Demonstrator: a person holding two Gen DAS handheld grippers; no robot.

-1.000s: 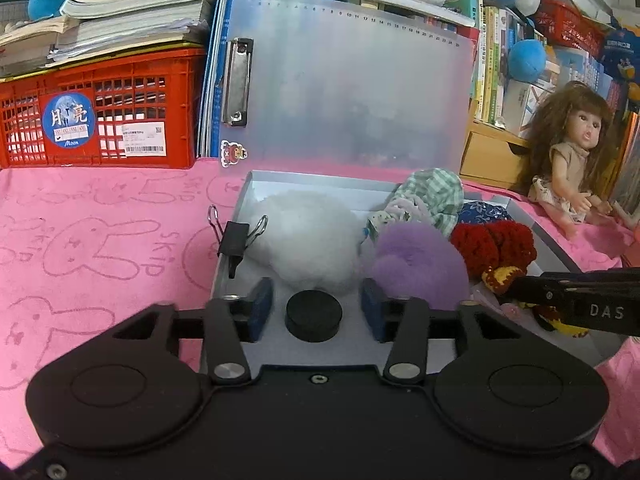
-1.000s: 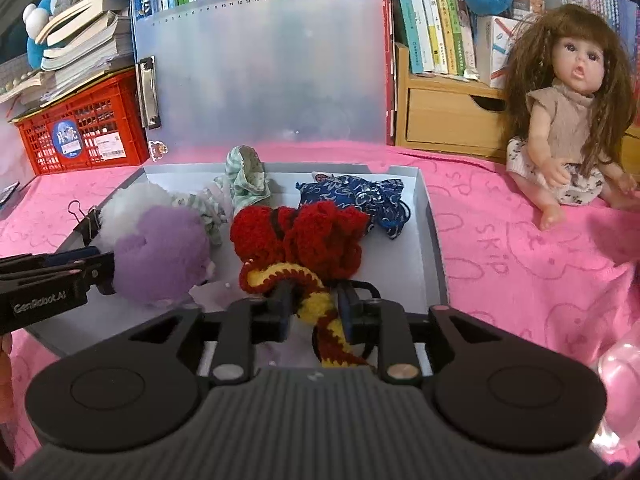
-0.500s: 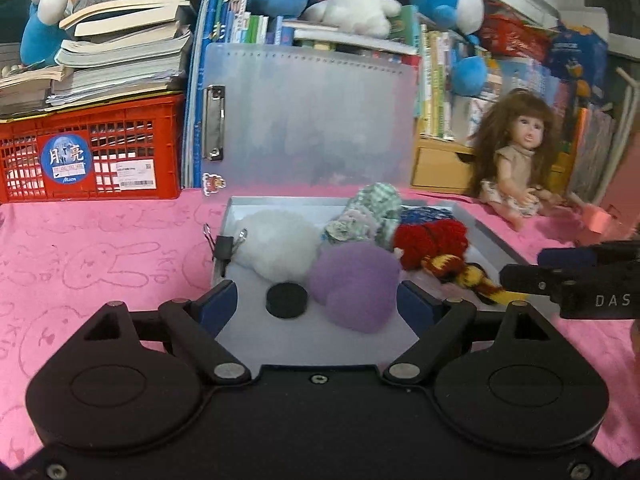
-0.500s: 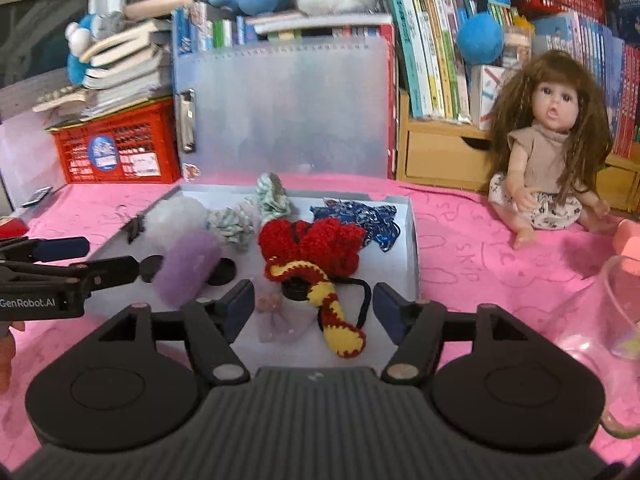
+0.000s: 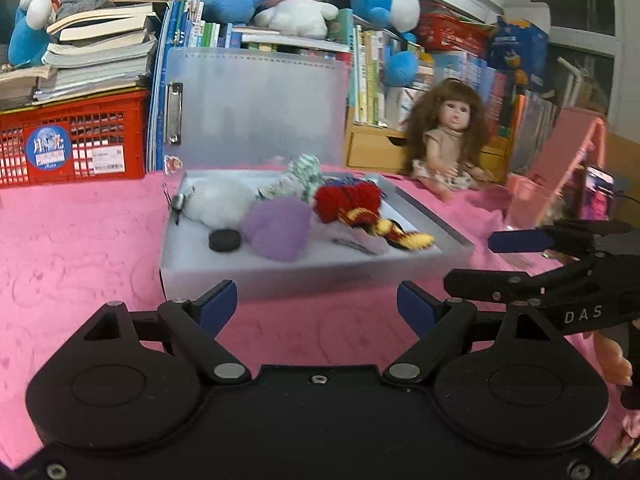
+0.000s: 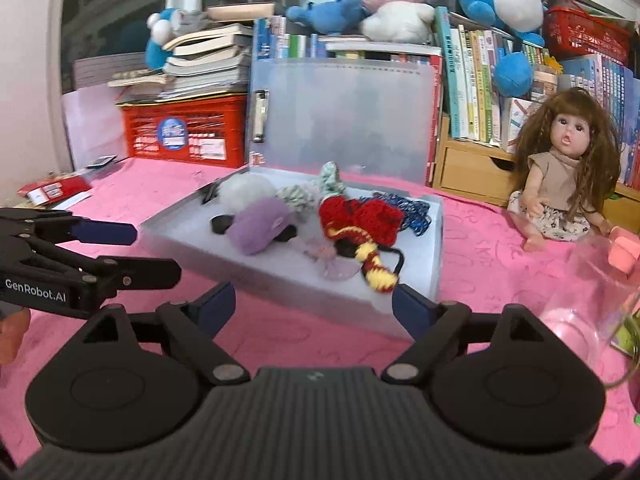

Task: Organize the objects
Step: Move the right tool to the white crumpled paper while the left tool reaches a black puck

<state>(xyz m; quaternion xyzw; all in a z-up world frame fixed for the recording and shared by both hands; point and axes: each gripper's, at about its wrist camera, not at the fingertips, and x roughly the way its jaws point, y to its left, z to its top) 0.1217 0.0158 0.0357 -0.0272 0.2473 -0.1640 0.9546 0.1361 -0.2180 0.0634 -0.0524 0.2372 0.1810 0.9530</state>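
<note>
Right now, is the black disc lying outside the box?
No, the black disc lies inside the open box, beside the purple pom-pom.

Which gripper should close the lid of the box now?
Probably the left gripper. The upright lid has its metal clip on that side of the box. Both grippers are open and empty, and neither is at the lid.

You read "DAS" on the right gripper [image 5: 516,260] body in the left wrist view, and "GenRobot.AI" on the left gripper [image 6: 132,252] body in the right wrist view. The red crate [image 5: 72,140] sticker is illegible.
</note>
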